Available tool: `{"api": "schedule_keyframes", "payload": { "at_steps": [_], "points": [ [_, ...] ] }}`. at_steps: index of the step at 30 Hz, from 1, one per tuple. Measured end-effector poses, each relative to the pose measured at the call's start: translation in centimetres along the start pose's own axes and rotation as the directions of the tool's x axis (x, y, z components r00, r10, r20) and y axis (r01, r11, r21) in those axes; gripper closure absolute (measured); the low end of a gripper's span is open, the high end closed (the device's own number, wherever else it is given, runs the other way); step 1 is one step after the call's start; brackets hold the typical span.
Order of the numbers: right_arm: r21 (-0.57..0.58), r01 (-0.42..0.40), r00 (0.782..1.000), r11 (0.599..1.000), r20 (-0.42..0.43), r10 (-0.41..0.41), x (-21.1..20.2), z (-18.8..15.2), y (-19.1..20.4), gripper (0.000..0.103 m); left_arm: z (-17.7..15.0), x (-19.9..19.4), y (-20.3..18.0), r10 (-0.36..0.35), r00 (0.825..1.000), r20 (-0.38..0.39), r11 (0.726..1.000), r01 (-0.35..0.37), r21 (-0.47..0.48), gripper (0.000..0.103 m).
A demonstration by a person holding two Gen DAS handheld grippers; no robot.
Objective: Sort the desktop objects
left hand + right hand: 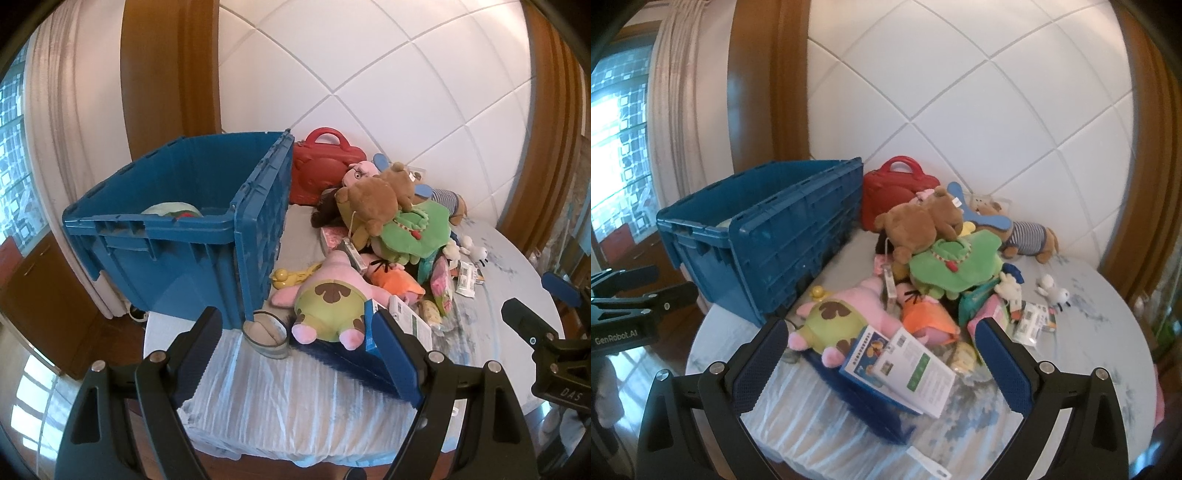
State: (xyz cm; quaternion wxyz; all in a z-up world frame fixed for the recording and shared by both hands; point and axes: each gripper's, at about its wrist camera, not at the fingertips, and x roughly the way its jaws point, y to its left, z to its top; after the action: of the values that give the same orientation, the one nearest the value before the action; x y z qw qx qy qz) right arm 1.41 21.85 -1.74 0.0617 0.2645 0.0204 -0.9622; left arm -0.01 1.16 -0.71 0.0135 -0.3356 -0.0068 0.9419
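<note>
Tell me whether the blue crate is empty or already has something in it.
Not empty. Over the near rim of the blue crate, the left wrist view shows a pale green soft item inside. How much more lies below is hidden.

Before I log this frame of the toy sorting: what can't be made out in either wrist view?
- Blue crate contents: left wrist view shows only a pale green top; the near wall hides the rest.
- Toys low in the pile, under the green plush.
- Print on the leaflet: too small.
- White item: cut off by the bottom edge.
</note>
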Motion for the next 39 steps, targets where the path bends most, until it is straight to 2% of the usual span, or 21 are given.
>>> {"api": "schedule_keyframes", "payload": {
  "at_steps": [23,39],
  "points": [
    [0.005,-0.009,1.0,1.0,-0.012,0.009,-0.7,-0.3,-1.2,0.0,-0.4,0.0,-0.1,-0.003,1.0,-0.001,1.0,0.003,0.003,0.02],
    [0.025,0.001,0.999,1.0,-0.04,0.0,0.1,0.0,-2.6,0.0,-0.4,1.1,-1.9,-0.014,1.0,-0.024,1.0,0.014,0.014,0.02]
  ]
}}
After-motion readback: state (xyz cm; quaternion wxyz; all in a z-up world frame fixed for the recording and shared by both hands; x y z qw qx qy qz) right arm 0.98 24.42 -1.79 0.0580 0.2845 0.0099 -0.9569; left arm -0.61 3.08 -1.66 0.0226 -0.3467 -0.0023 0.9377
